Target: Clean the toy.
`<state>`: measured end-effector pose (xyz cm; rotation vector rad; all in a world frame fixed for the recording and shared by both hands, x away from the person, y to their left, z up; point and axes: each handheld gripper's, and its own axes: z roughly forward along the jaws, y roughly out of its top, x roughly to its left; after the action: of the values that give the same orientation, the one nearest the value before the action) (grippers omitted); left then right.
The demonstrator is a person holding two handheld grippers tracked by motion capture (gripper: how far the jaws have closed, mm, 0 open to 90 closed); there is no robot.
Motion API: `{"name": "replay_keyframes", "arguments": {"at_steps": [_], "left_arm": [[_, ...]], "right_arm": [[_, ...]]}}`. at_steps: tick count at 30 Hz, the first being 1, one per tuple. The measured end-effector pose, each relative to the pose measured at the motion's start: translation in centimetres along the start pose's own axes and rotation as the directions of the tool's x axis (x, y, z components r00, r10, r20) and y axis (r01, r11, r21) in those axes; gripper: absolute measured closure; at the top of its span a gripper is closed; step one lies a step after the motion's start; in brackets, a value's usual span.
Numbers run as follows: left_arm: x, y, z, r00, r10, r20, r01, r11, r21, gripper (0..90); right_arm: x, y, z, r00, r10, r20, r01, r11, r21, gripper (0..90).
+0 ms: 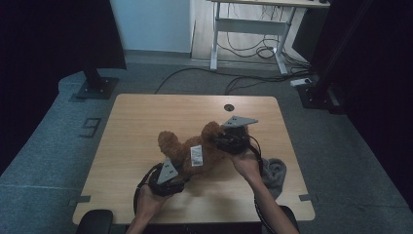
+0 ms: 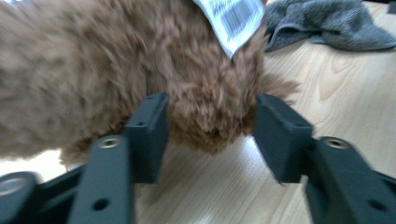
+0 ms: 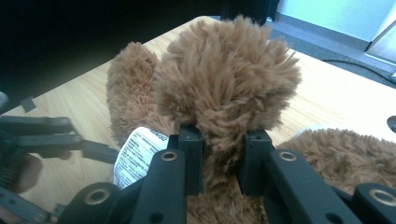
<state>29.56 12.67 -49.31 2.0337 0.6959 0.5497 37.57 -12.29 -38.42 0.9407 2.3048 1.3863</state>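
A pale wooden table (image 1: 146, 117) takes up the middle of the room, and lying across its centre is a brown plush toy (image 1: 195, 146), fluffy, with a white printed tag (image 1: 196, 155) on its body. From above, a grey cloth (image 1: 275, 171) lies crumpled by the table's right edge, partly behind the person's right forearm, and cables trail over the floor beyond, under a far desk (image 1: 253, 24). The right gripper (image 3: 223, 156) sits at the toy's upper right; its own view shows the jaws squeezed onto a tuft of fur below a rounded furry limb, something the high view hides under the grey plate. The left gripper (image 2: 210, 128) is at the toy's lower left; its own view shows its jaws spread wide either side of a furry end, seemingly just brushing the fur.
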Motion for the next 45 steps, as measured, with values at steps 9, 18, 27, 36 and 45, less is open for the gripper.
{"name": "replay_keyframes", "arguments": {"at_steps": [9,18,27,36,45], "left_arm": [[0.3,-1.6,1.7,0.9979,-0.065,-0.002,0.065,0.9973,-0.034,20.1],[0.4,-1.3,1.8,0.9963,-0.081,-0.029,0.079,0.9949,-0.062,48.1],[1.2,-0.8,1.2,0.9947,-0.102,-0.014,0.100,0.9922,-0.074,75.7],[2.1,2.1,-1.9,0.9988,-0.048,-0.002,0.048,0.9970,-0.061,80.9],[1.4,4.5,-5.9,0.9998,0.008,0.018,-0.008,0.9999,0.007,81.9]], "right_arm": [[0.9,0.7,-0.1,0.9998,-0.019,-0.009,0.019,1.000,-0.008,74.8],[1.6,1.1,-0.3,0.9993,-0.033,-0.017,0.033,0.999,-0.019,74.9],[1.9,1.4,-0.6,0.9989,-0.036,-0.031,0.035,0.999,-0.032,74.9],[1.7,2.1,-2.1,0.9986,-0.051,-0.010,0.050,0.997,-0.061,74.8],[2.0,2.1,-2.8,0.9989,-0.045,-0.014,0.044,0.997,-0.060,74.7]]}}
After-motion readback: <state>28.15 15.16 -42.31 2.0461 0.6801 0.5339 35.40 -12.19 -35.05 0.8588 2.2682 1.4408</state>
